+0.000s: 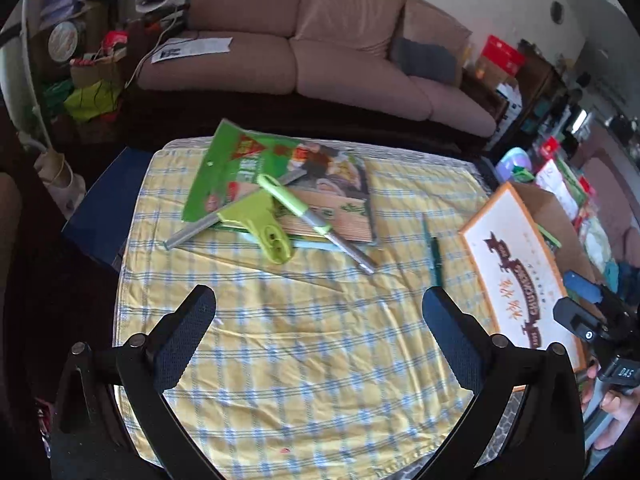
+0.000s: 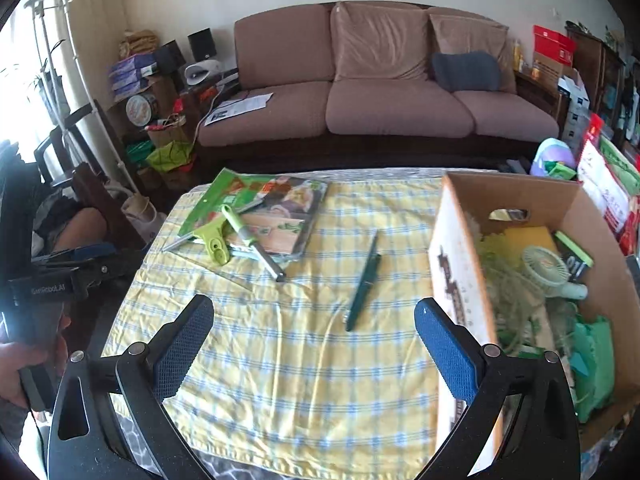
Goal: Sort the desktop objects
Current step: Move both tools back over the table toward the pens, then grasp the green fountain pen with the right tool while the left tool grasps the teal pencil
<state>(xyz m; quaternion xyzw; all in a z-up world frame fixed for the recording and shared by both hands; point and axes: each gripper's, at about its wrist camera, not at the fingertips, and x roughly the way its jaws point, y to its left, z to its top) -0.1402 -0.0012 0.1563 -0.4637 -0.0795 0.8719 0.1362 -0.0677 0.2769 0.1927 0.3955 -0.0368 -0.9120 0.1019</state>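
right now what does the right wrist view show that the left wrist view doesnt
Only the right wrist view looks into the cardboard box, showing a pale green handheld fan and green clutter inside, plus the left hand-held gripper's body at its left edge.

Only the left wrist view shows the box's printed outer side and the right hand-held gripper's body at its right edge.

Both show the yellow checked cloth, the dark green pen, the lime squeegee lying on the green packet and booklet, the sofa, and their own open, empty jaws.

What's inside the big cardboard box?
The cardboard box holds a small pale green fan, a yellow sponge-like block, tangled green stuff and a green bag. Whatever lies underneath is covered.
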